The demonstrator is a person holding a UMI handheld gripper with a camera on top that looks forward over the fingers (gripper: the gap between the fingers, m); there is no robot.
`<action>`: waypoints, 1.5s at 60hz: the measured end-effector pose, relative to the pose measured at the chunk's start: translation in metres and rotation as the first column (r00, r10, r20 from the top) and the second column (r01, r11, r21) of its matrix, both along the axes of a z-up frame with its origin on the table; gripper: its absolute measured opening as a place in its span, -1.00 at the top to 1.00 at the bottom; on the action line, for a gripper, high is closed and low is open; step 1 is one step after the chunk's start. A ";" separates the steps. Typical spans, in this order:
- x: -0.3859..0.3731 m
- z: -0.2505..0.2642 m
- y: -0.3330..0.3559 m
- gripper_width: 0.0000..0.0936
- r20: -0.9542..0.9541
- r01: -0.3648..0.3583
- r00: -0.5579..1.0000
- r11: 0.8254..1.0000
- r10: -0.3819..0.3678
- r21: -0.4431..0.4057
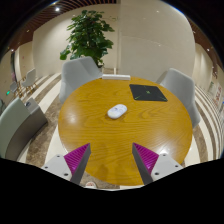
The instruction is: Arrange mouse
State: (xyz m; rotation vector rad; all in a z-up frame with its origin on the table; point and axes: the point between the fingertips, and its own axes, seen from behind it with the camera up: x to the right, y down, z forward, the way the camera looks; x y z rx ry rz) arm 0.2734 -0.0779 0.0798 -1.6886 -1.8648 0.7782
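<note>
Round and smooth, the yellow wooden surface (pixel 100 130) sat among grey padded chairs (pixel 78 72), with a leafy green plant (pixel 88 36) behind. A small white oval mouse (pixel 117 111) lay near the middle, well ahead of the jaws. A flat black square mat (pixel 147 92) lay beyond it. The gripper (pixel 113 160) had its jaws spread wide, holding nothing, and their lower parts were cut off.

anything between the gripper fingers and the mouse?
Nothing: in the gripper view only bare wooden table runs from the open gripper to the white mouse. The black mouse pad lies beyond the mouse, off to one side.
</note>
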 end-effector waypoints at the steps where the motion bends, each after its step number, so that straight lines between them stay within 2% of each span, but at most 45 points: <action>1: -0.004 -0.001 0.001 -0.86 0.002 0.001 1.000 1.000 -0.001 0.002; 20: -0.083 -0.041 -0.009 -0.86 -0.009 0.057 0.998 0.998 -0.057 0.009; 40: -0.174 -0.074 -0.013 -0.86 -0.033 0.069 0.997 0.997 -0.068 0.032; 55: -0.221 -0.092 -0.012 -0.87 -0.003 0.122 0.993 0.992 -0.122 -0.008; 61: -0.236 -0.094 -0.019 -0.87 -0.001 0.121 0.993 0.992 -0.121 -0.033; 68: -0.249 -0.096 -0.022 -0.86 -0.003 0.107 0.994 0.994 -0.107 -0.017; 71: -0.254 -0.097 -0.022 -0.82 -0.005 0.101 0.995 0.995 -0.101 -0.011; 77: -0.255 -0.097 -0.025 -0.59 -0.007 0.096 0.995 0.995 -0.096 0.000; 82: -0.259 -0.097 -0.025 -0.08 -0.005 0.090 0.996 0.996 -0.090 0.009; 90: -0.258 -0.096 -0.025 0.05 -0.001 0.067 0.998 0.997 -0.067 0.041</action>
